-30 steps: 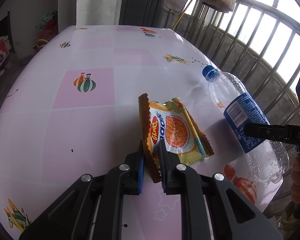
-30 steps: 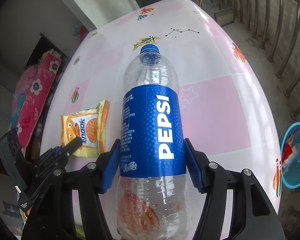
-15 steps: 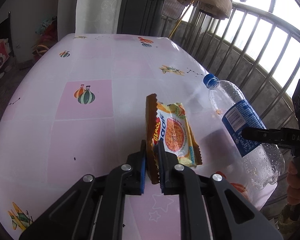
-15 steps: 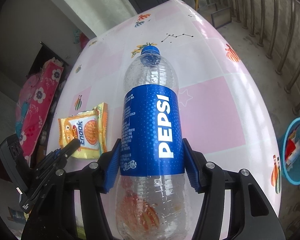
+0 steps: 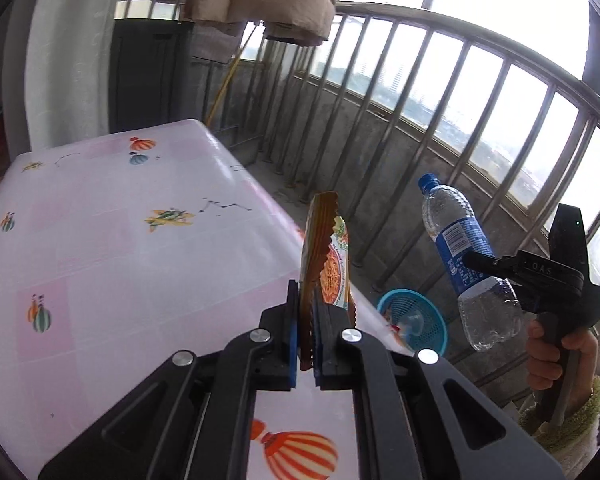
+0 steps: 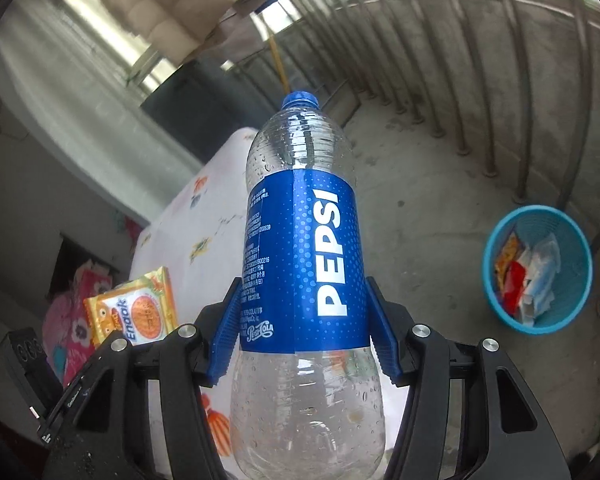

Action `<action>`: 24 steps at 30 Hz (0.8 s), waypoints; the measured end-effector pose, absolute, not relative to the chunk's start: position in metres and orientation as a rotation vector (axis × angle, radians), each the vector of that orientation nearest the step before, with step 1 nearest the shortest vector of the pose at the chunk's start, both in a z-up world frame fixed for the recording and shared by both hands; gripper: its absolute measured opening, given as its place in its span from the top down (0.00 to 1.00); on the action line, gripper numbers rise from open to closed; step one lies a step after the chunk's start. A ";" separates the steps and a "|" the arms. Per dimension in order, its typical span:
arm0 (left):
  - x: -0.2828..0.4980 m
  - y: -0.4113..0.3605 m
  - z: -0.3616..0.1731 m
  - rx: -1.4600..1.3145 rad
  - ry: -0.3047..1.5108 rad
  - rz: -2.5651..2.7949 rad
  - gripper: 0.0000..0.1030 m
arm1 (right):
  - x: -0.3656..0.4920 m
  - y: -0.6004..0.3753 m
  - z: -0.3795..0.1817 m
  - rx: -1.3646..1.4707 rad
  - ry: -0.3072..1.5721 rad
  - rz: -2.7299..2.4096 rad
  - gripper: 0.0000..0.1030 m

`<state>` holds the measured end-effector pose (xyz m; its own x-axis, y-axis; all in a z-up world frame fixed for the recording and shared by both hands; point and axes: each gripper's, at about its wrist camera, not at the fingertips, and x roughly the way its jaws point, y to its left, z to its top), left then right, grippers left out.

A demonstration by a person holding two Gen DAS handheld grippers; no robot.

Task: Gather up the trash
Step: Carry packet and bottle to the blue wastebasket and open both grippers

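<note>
My left gripper [image 5: 306, 292] is shut on the edge of an orange-yellow snack wrapper [image 5: 332, 264], its jaws still closing tight. The wrapper stands on edge in the air above the right rim of the pink table [image 5: 120, 260]. In the right wrist view the wrapper [image 6: 140, 312] shows at the lower left. My right gripper [image 6: 302, 292] is shut on the label of an empty Pepsi bottle [image 6: 300, 240], blue cap pointing away. In the left wrist view the bottle [image 5: 460, 256] hangs tilted beyond the table edge, near the railing.
A blue mesh basket [image 6: 496, 248] holding wrappers and paper stands on the concrete floor by the railing; its rim [image 5: 384, 300] shows just past the table edge. A hand [image 5: 556, 344] grips the right tool. Metal railing bars [image 5: 380, 140] curve behind, and a coat hangs above.
Both grippers have lifted their loads off the table and swung right toward the railing. The wrapper now stands on edge in the air, and the bottle hangs over the floor with the basket in view.
</note>
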<state>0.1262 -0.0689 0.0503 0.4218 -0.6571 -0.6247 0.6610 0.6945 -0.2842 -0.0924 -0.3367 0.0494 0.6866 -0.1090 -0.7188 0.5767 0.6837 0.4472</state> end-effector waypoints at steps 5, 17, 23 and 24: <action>0.129 -0.183 0.044 0.127 0.890 -1.011 0.95 | -0.152 -0.393 0.022 0.845 0.673 -0.646 0.46; 0.121 -0.444 -0.060 0.347 1.219 -1.192 0.89 | -0.203 -0.497 -0.085 1.168 0.717 -0.804 0.44; 0.125 -0.496 -0.129 0.444 1.325 -1.058 0.48 | -0.223 -0.537 -0.154 1.244 0.796 -0.953 0.34; 0.126 -0.493 -0.130 0.423 1.342 -1.062 0.48 | -0.227 -0.534 -0.157 1.246 0.781 -0.951 0.34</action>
<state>0.1256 -0.4933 -0.1305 -0.1222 -0.3738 -0.9194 0.8086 0.4997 -0.3106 -0.2273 -0.5337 -0.1568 0.4172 -0.1601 -0.8946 0.9086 0.0551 0.4139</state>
